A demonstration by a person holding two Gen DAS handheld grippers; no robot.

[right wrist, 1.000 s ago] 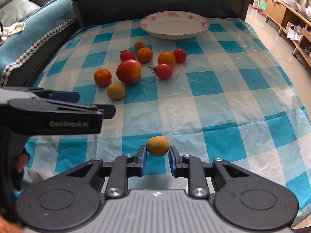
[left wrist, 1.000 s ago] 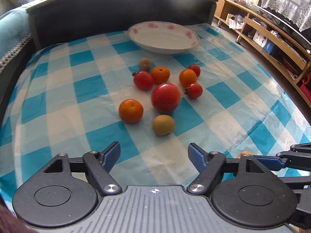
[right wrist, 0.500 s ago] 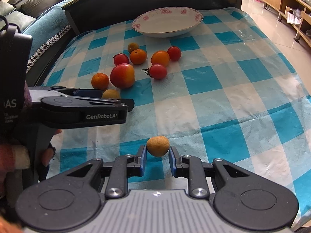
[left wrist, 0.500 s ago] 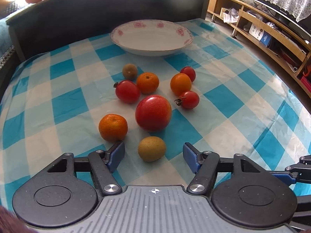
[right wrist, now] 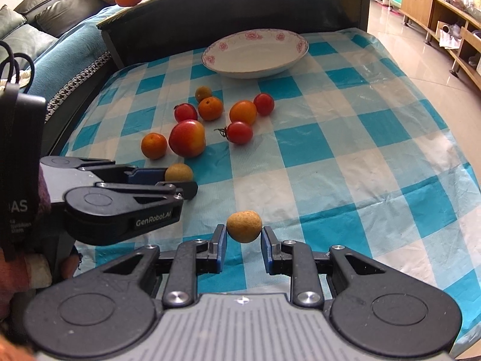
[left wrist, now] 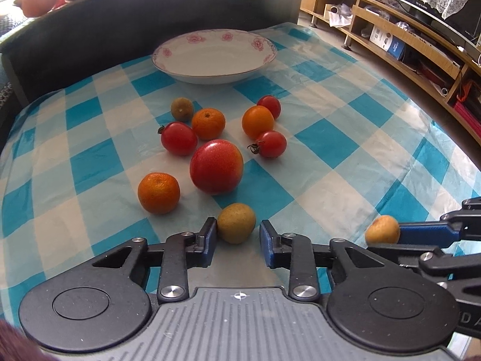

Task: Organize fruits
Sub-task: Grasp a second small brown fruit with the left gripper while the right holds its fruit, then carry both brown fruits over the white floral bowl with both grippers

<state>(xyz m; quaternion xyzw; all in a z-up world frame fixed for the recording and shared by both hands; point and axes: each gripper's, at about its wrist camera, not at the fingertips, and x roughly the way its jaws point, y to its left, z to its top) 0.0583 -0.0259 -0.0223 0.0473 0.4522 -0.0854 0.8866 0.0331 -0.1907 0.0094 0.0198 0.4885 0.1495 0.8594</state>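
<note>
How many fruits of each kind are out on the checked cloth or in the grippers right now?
Oranges: 3
Small red tomatoes: 3
Large red fruit: 1
Small tan-brown round fruits: 3
Total: 10

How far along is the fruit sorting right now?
Barely begun: the plate is empty. The right gripper holds a tan fruit above the cloth, and the left gripper brackets another small brown fruit, not yet clamped. Eight more fruits, including the apple, remain loose.
</note>
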